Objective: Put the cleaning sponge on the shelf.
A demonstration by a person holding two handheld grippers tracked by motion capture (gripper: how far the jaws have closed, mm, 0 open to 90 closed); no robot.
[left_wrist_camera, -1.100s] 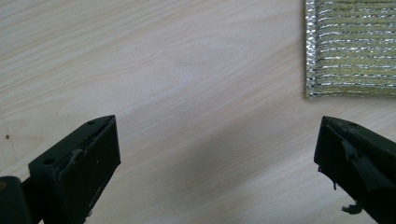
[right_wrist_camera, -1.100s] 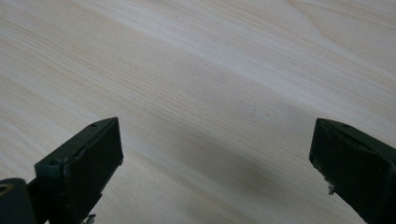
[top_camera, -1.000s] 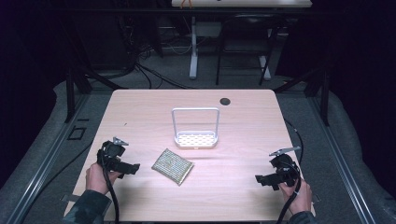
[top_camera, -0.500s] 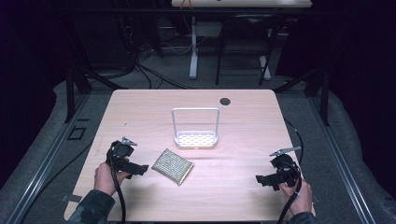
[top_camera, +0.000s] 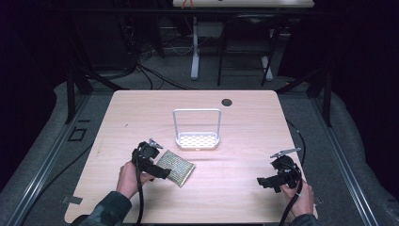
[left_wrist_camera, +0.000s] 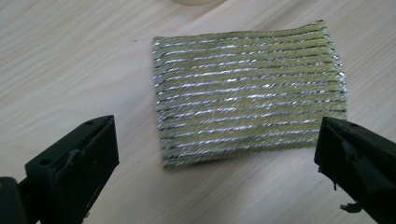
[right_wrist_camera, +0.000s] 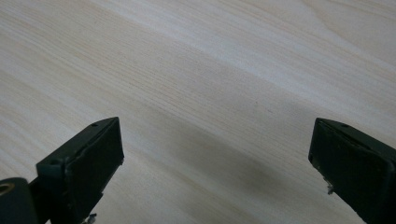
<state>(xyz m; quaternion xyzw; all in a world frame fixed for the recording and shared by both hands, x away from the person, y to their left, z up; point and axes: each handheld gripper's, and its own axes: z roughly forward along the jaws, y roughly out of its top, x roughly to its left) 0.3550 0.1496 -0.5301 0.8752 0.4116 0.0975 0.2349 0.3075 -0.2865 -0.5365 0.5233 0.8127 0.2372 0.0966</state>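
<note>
Both jaws of the left gripper (left_wrist_camera: 215,163) are spread wide, now brought up to the near edge of the pad (left_wrist_camera: 247,95), which lies flat on the table (top_camera: 244,122) before the rack (top_camera: 196,129); a pickup is judged imminent. Well apart, the right gripper (top_camera: 267,181) is held low, jaws likewise wide, nothing between them.
</note>
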